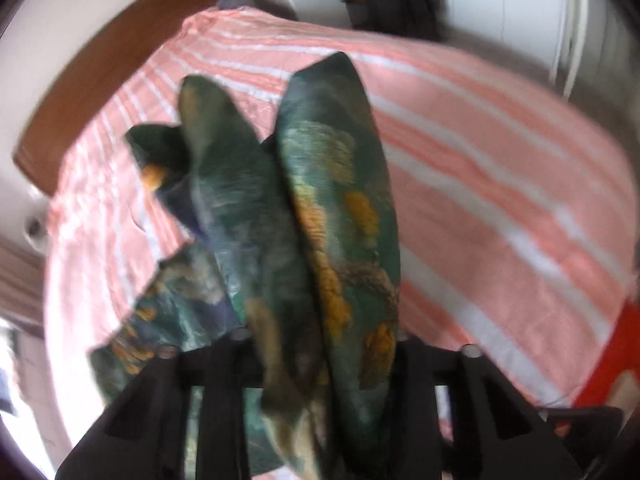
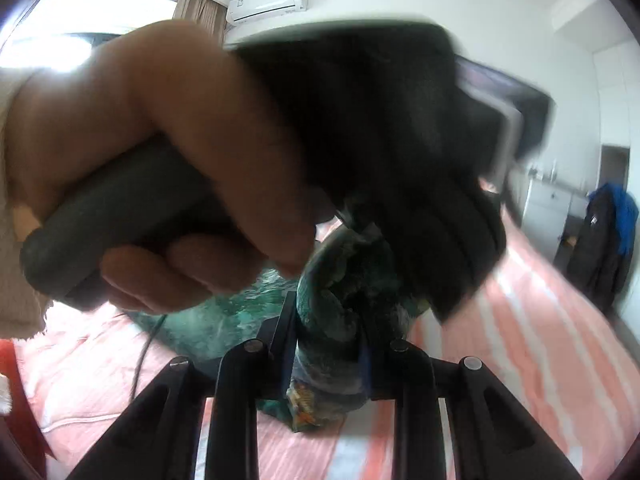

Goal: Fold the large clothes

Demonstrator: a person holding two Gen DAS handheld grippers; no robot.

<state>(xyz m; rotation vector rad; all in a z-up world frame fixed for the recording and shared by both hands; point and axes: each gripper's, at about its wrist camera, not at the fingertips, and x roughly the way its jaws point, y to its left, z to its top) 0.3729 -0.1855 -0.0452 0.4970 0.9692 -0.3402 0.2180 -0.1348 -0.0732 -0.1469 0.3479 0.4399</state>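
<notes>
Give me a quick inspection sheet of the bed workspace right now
Surface: bed with pink-and-white striped cover.
Job's things: green patterned garment, bunched and lifted over the bed.
Clutter: nothing seen.
Grippers: left gripper and right gripper both shut on the garment; the left hand fills the right view.
Cables: thin dark cable hanging below that hand.
Surroundings: air conditioner, curtain, wooden headboard, hanging dark jacket.
</notes>
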